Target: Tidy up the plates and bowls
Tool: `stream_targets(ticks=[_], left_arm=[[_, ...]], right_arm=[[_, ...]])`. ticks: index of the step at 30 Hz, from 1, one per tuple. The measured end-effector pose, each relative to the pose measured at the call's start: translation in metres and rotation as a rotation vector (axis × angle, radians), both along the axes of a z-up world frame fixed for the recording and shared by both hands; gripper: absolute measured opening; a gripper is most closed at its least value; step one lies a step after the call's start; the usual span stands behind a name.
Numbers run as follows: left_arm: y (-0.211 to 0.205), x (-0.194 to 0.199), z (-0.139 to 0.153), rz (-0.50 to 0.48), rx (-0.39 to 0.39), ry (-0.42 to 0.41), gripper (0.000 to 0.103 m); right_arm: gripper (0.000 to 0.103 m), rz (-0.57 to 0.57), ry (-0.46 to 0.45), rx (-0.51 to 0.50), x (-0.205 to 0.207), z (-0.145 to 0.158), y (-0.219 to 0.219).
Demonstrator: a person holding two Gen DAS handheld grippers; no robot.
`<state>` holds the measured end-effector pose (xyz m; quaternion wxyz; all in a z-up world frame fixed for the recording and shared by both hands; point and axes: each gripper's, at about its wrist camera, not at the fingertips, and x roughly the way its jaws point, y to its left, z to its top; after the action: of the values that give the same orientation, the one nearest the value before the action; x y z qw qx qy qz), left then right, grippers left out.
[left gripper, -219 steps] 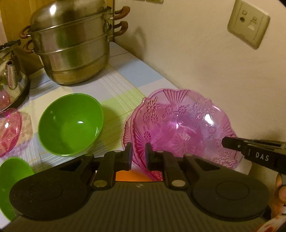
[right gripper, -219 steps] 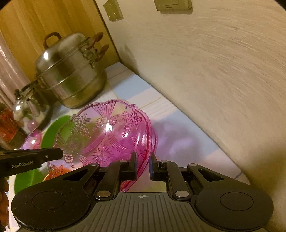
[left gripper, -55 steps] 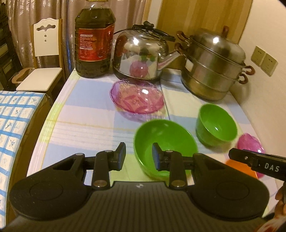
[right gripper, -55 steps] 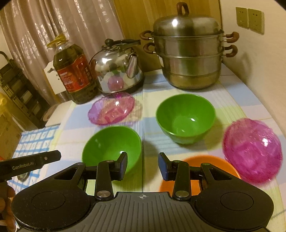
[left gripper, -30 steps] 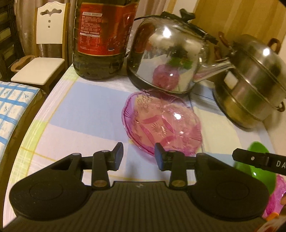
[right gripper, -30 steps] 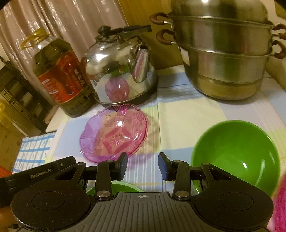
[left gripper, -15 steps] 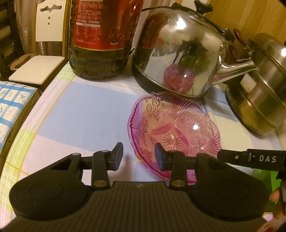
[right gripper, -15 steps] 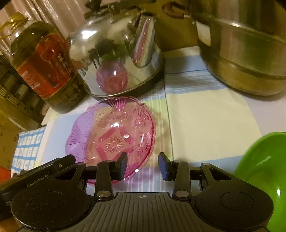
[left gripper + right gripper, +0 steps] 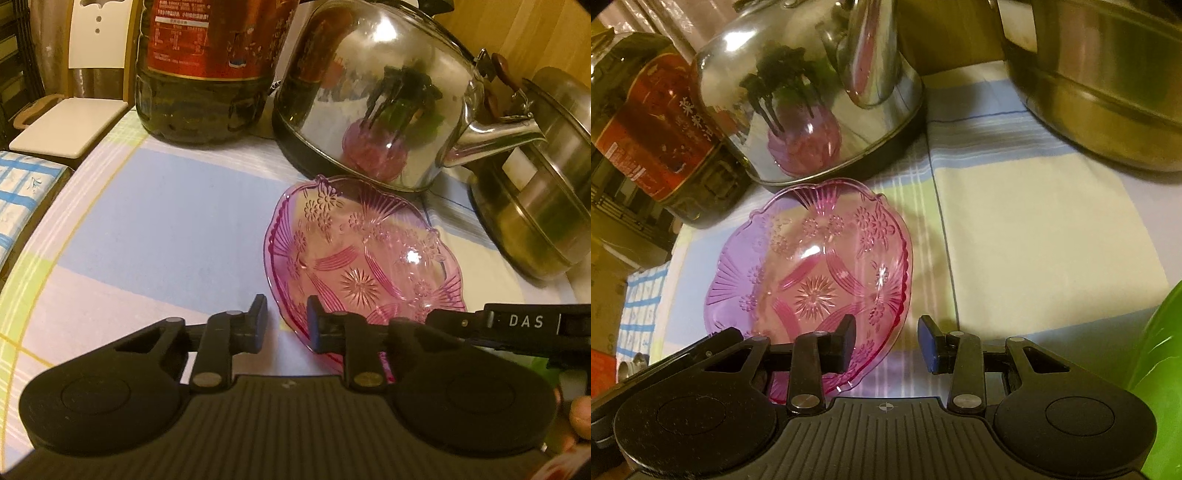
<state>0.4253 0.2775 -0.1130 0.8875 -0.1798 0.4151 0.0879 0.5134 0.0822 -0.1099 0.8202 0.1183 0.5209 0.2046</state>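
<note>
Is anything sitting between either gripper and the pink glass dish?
Nothing visible. The pink dish lies directly before both open grippers, left and right. The kettle stands behind it.

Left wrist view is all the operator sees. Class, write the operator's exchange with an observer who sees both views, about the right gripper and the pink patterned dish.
Operator: Is the right gripper open?
Observer: Yes, the right gripper is open and holds nothing.
Operator: Where is it relative to the dish?
Observer: It straddles the near rim of the pink patterned dish. One finger is over the dish, the other over the tablecloth.
</note>
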Motion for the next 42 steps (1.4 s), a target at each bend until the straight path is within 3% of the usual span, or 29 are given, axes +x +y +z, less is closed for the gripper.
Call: stream_targets(ticks=[2, 5, 6, 15, 24, 33, 42], left_arm=[[0.001, -0.001, -0.002, 0.001, -0.009, -0.008, 0.016], [-0.001, -0.001, -0.001, -0.002, -0.001, -0.014, 0.013], [-0.001, -0.001, -0.001, -0.002, 0.002, -0.013, 0.013], [-0.007, -0.006, 0.009, -0.021, 0.024, 0.006, 0.013], [-0.023, -0.027, 0.048, -0.045, 0.064, -0.026, 0.013], [-0.049, -0.072, 0.095, -0.072, 0.079, -0.066, 0.013], [-0.085, -0.139, 0.128, -0.1, 0.085, -0.088, 0.013]], right_arm=[[0.038, 0.0, 0.01, 0.012, 0.001, -0.002, -0.001], [0.018, 0.008, 0.006, 0.009, 0.001, -0.005, 0.0], [0.017, 0.012, 0.008, 0.013, 0.001, -0.006, 0.0], [0.015, 0.017, -0.016, 0.01, -0.007, 0.002, -0.002], [0.015, 0.019, -0.057, 0.032, -0.032, 0.035, -0.018], [0.015, 0.013, -0.104, 0.034, -0.08, 0.082, -0.042], [0.015, 0.0, -0.138, 0.042, -0.154, 0.121, -0.079]])
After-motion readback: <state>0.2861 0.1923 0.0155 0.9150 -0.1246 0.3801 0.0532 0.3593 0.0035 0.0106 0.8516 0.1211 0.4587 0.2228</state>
